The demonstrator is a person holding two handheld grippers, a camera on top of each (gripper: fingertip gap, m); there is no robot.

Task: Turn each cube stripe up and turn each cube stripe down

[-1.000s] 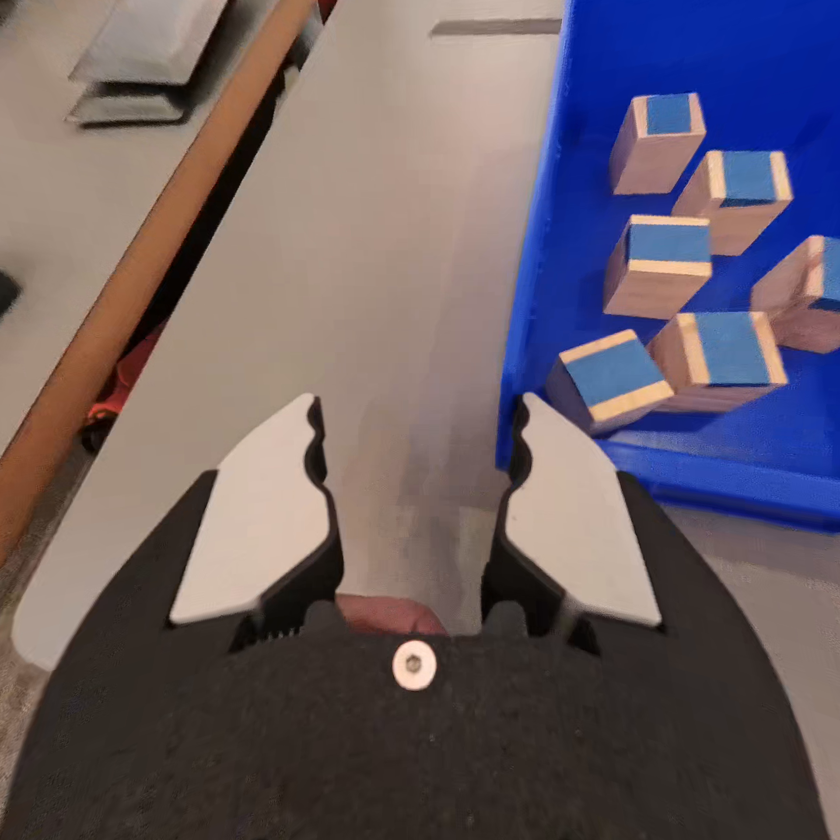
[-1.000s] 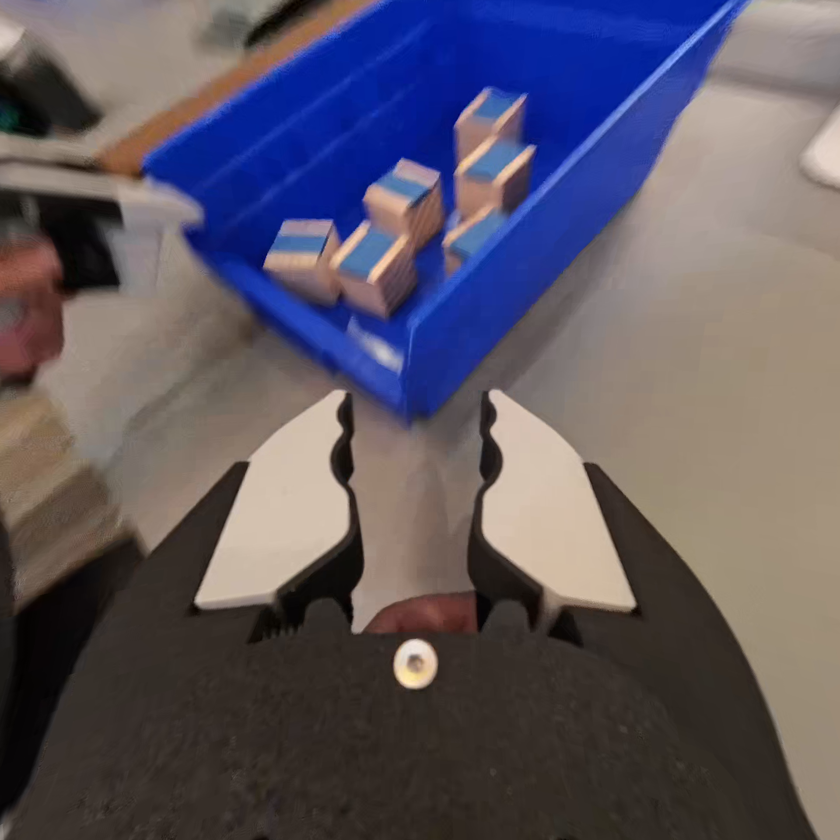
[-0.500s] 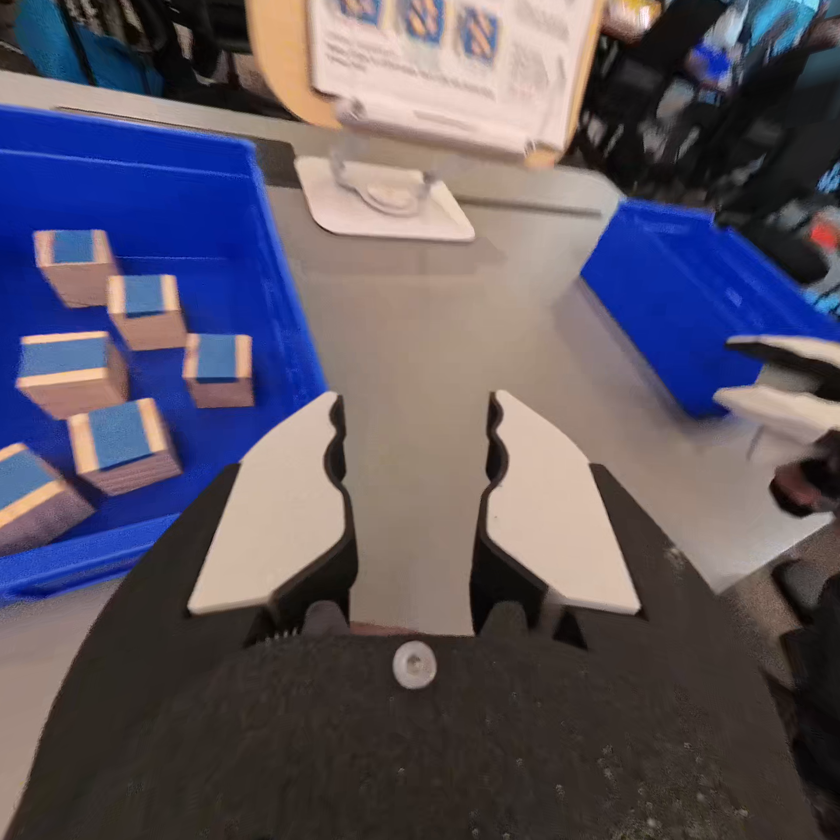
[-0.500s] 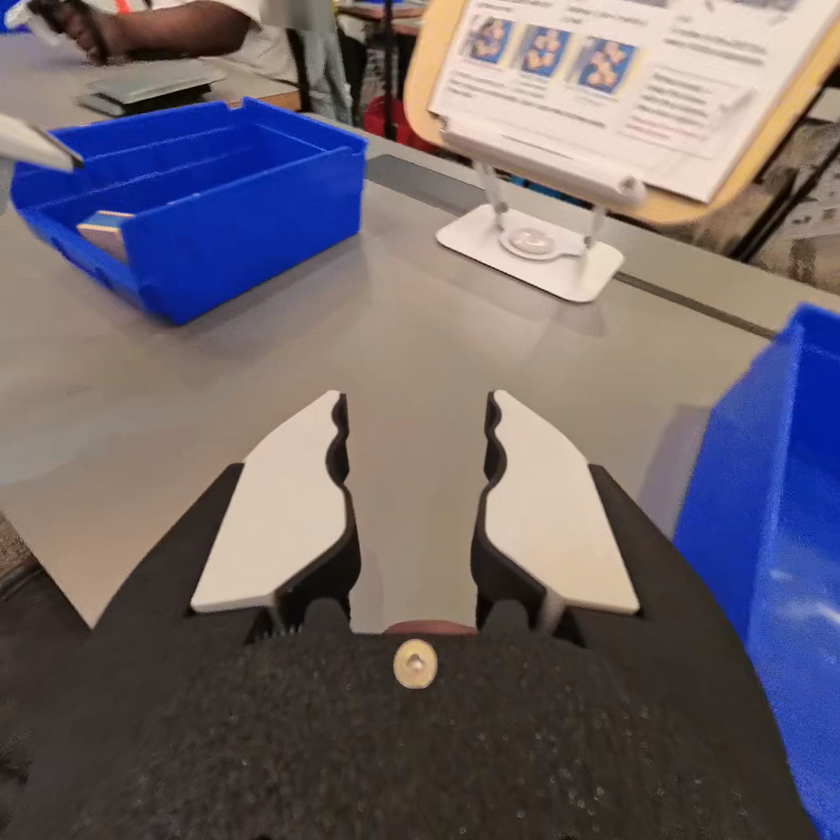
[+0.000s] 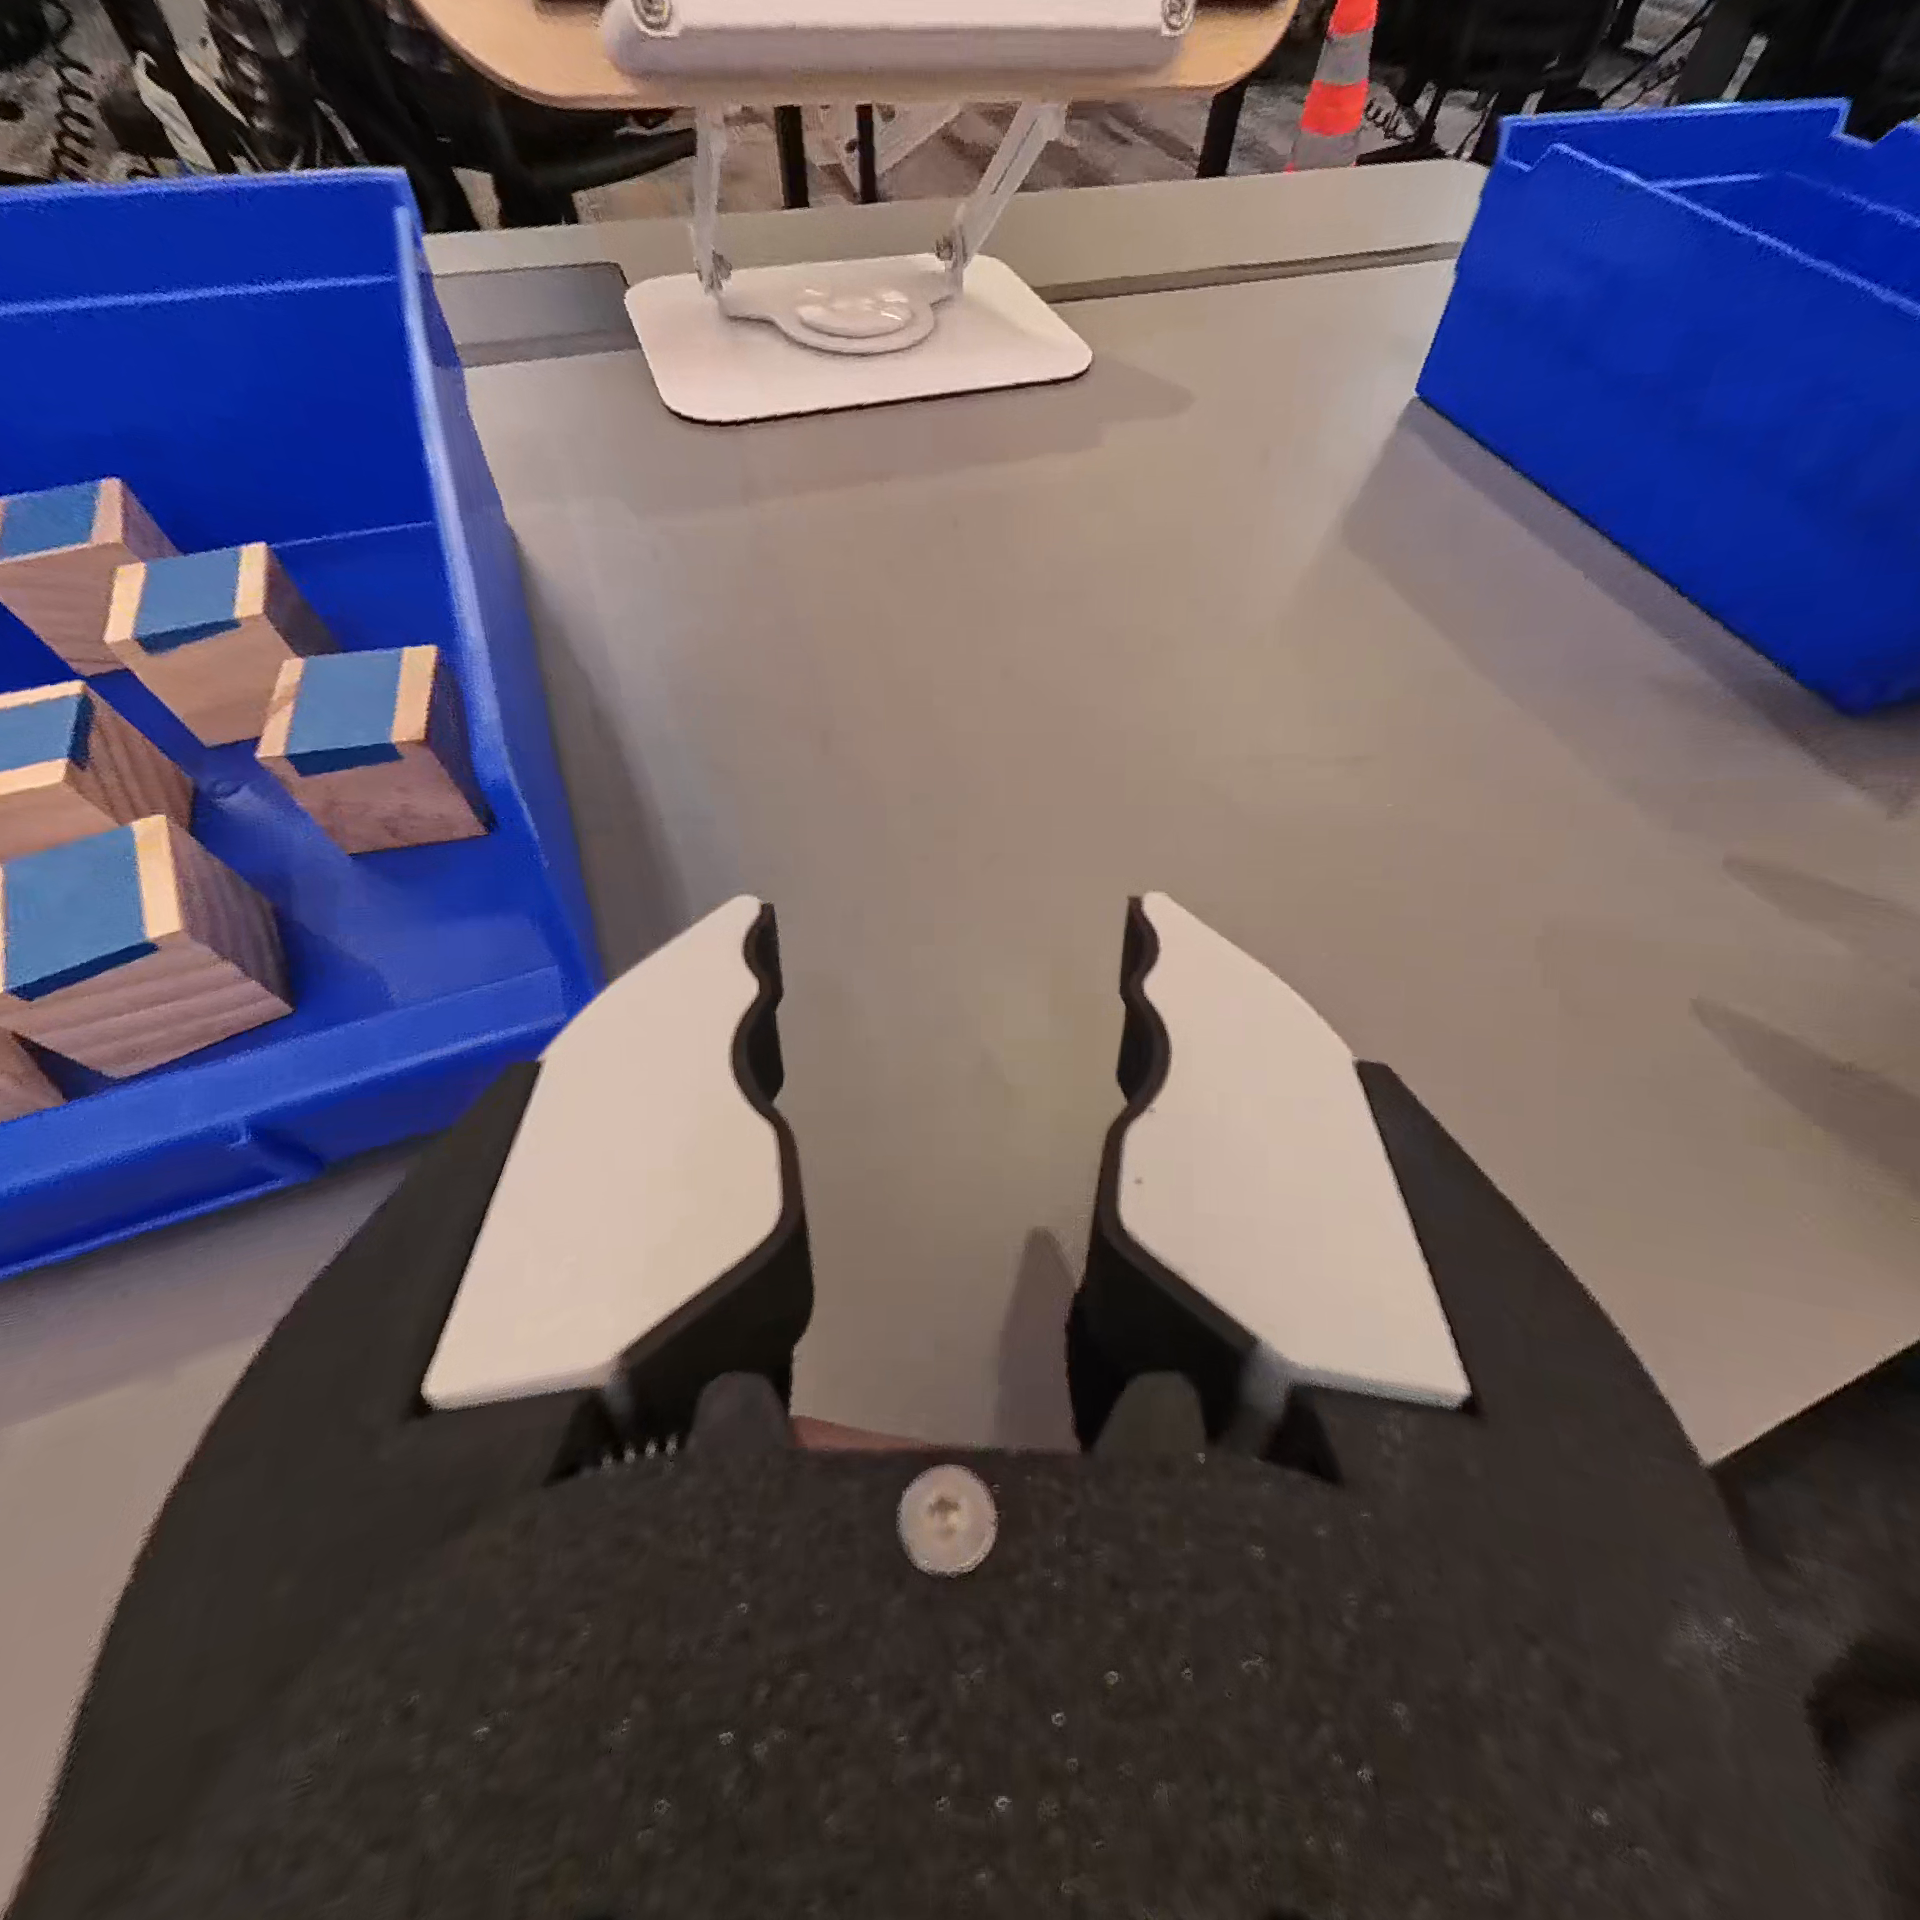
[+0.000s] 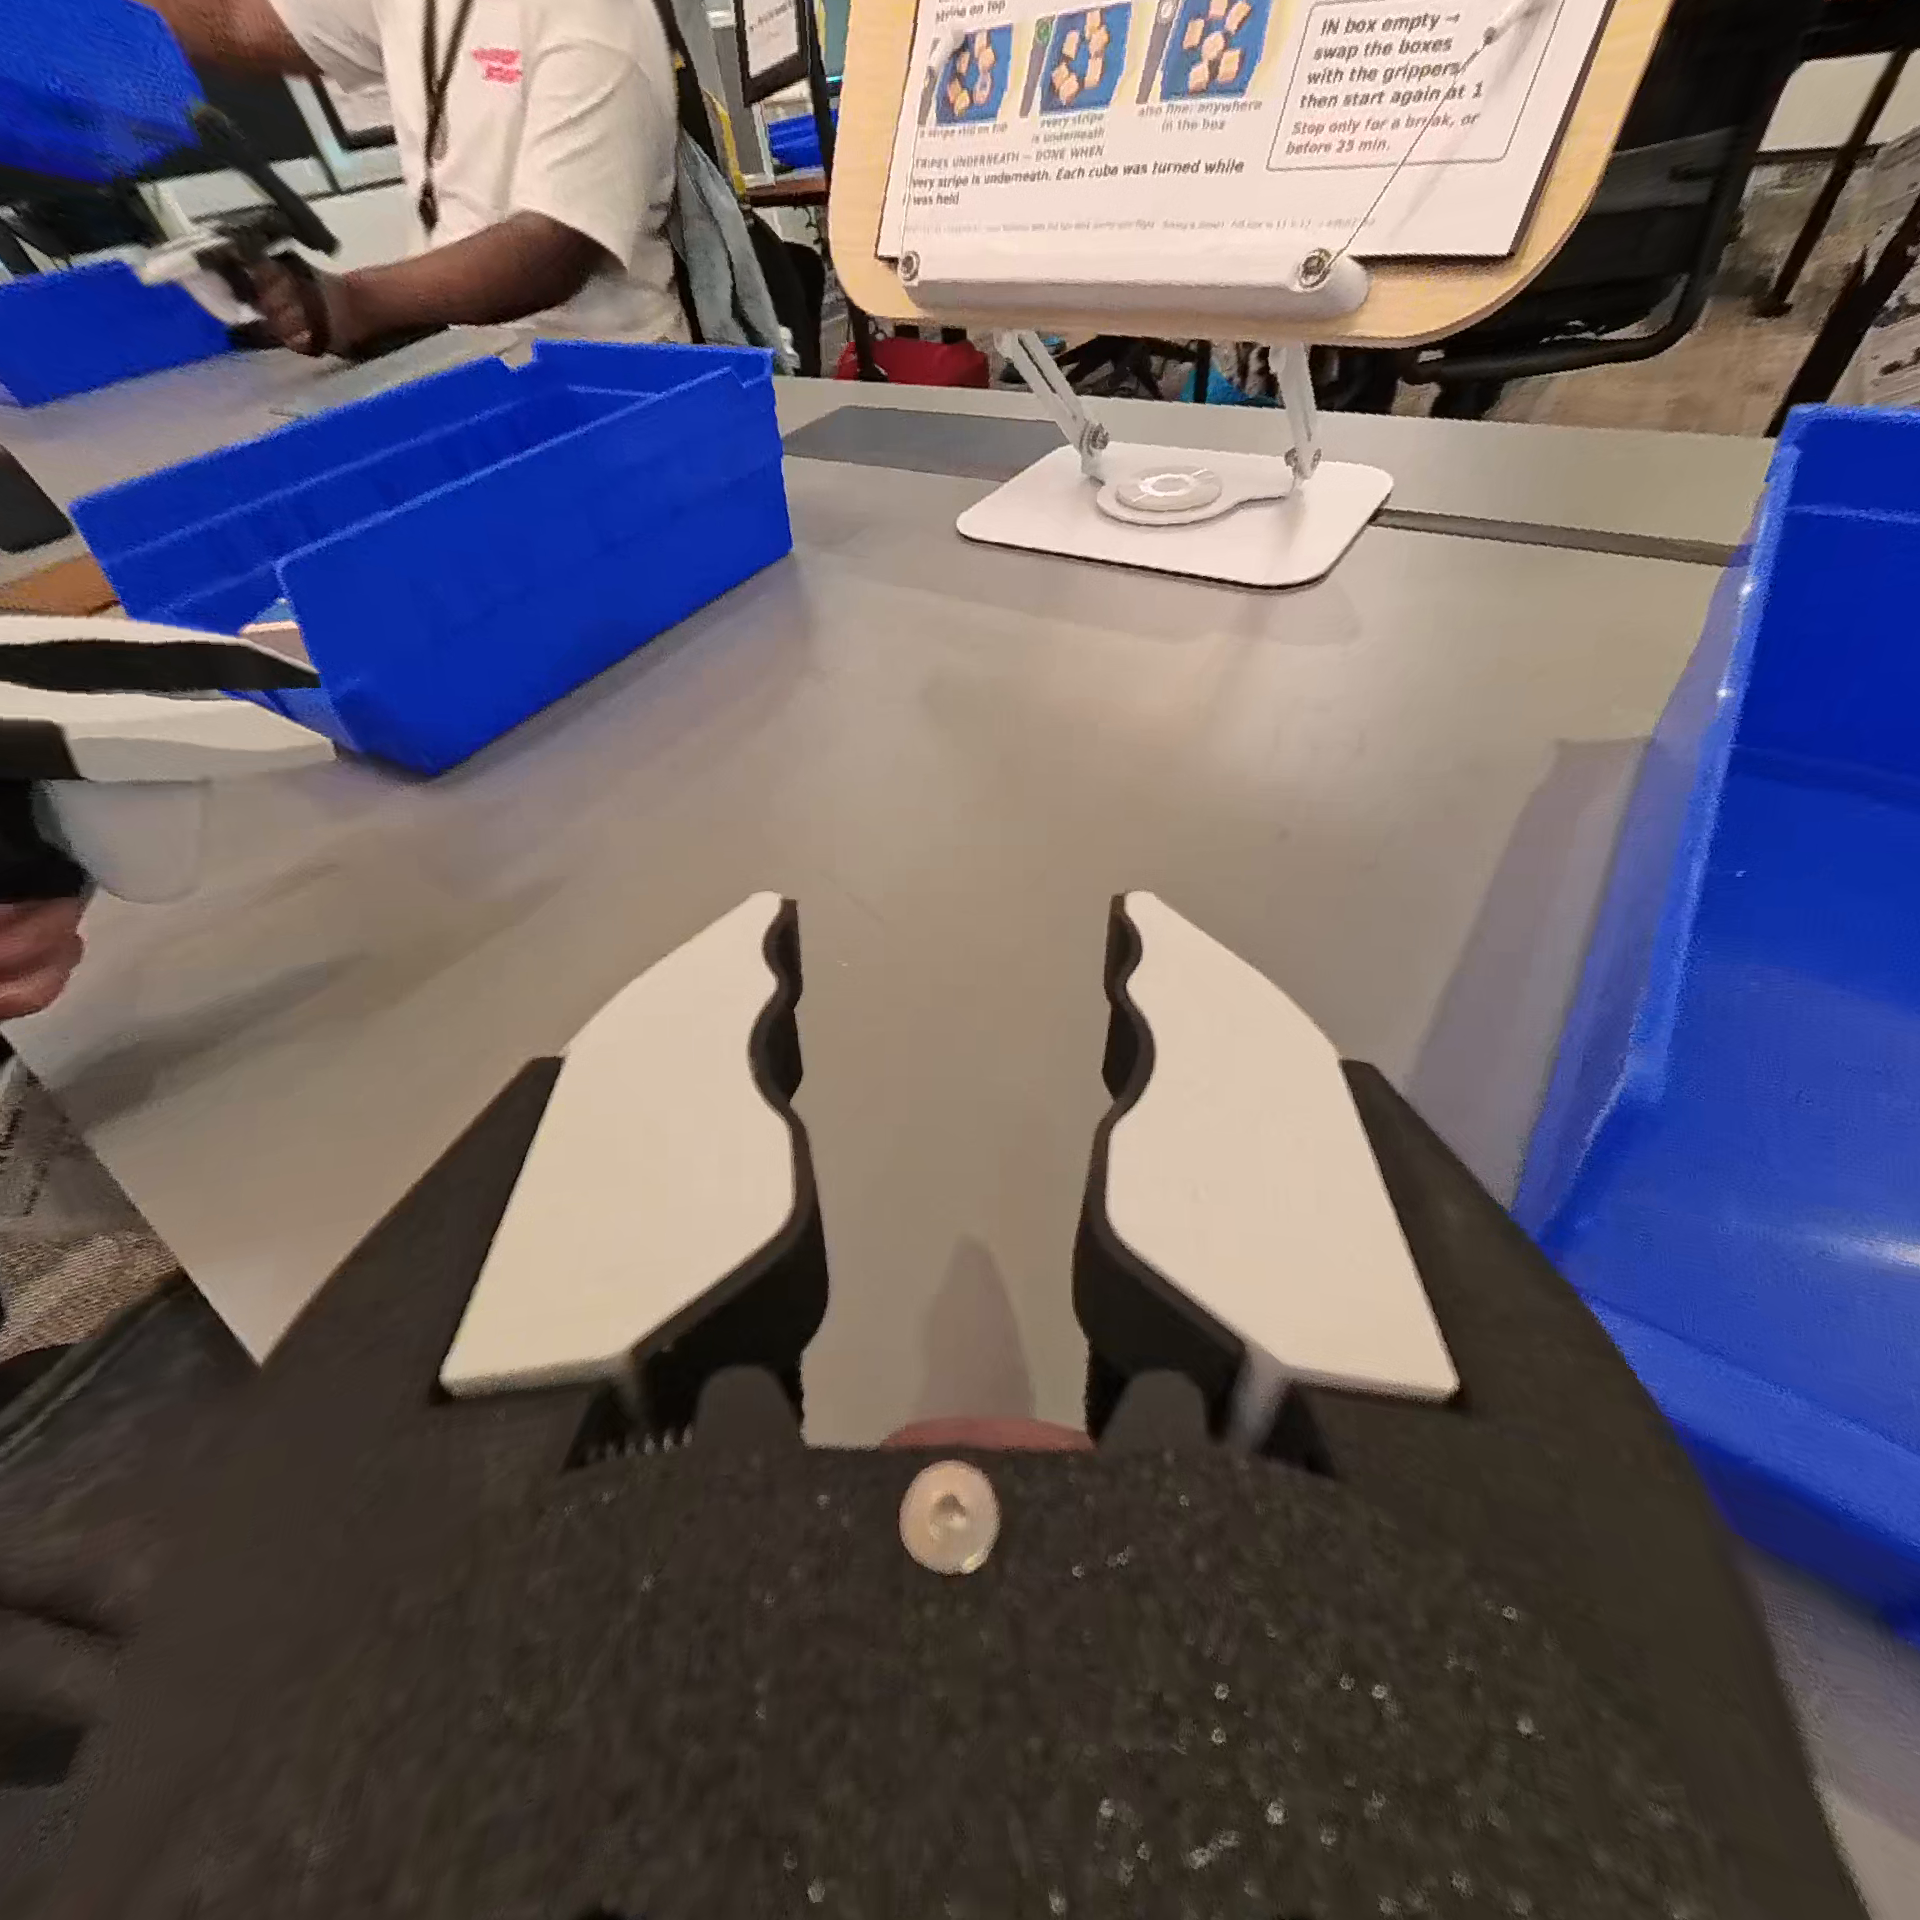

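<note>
While both my grippers hang spread and empty over the grey table (image 5: 935, 727), the cubes (image 5: 358, 743) sit stripe up inside the left blue bin (image 5: 447, 582), just left of my left gripper (image 5: 948, 914); my right gripper (image 6: 951, 914) is farther from that bin.

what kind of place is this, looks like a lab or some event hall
Likely a shared data-collection workstation in a large hall, not a home. A grey table holds blue bins, one with striped wooden cubes, an instruction sheet on a stand faces the operator, and another person works at the neighbouring table.
</note>
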